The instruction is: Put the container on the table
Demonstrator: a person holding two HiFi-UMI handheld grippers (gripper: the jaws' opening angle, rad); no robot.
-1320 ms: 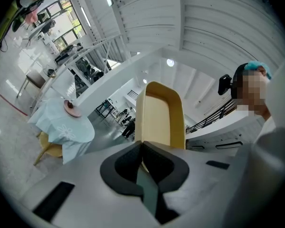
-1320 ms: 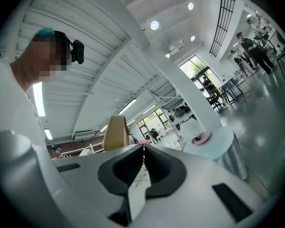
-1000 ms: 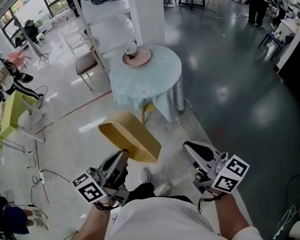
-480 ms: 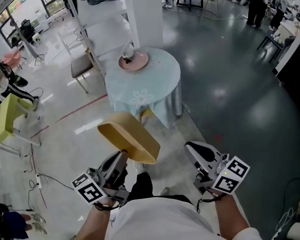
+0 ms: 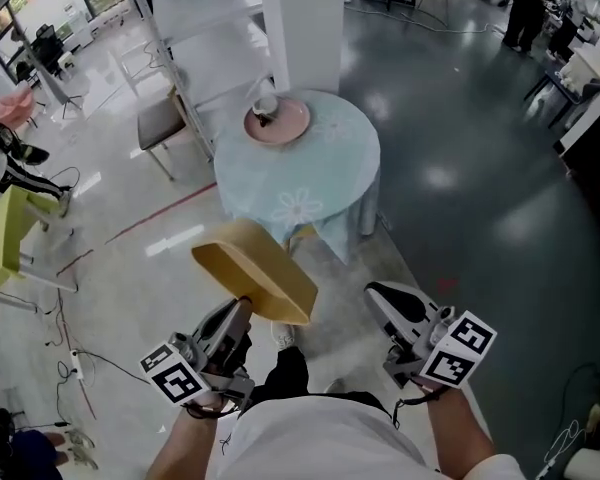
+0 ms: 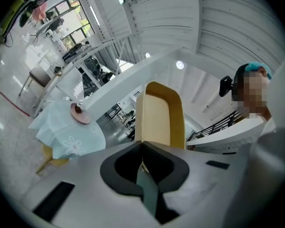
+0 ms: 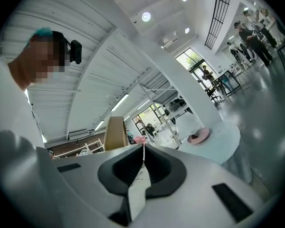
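**Head view.** The left gripper [image 5: 235,320] is clamped on the near rim of the yellow container [image 5: 252,271]. The container is carried in the air, short of the table [image 5: 330,163] and on the person's side of it, over the floor. The right gripper [image 5: 388,305] is held level with the left one, also short of the table and well apart from the container. A pink plate [image 5: 276,118] sits at the far-left part of the table top.

**Left gripper view.** The jaws of the left gripper [image 6: 143,151] are pinched on the container [image 6: 159,115] wall, which rises straight ahead of them. The table [image 6: 69,137] lies to the left of the container, with the pink plate [image 6: 79,113] on it.

**Right gripper view.** The jaws of the right gripper [image 7: 143,148] are pressed together with nothing between them. The container [image 7: 115,132] shows to the left and the table [image 7: 221,134] to the right.

**Step in hand (judgement).** Transport: the container is grasped but not yet over the table.

**Next move (judgement).** Close on the table, lower the container onto bare cloth on the near side of the pink plate, then release the left jaws.
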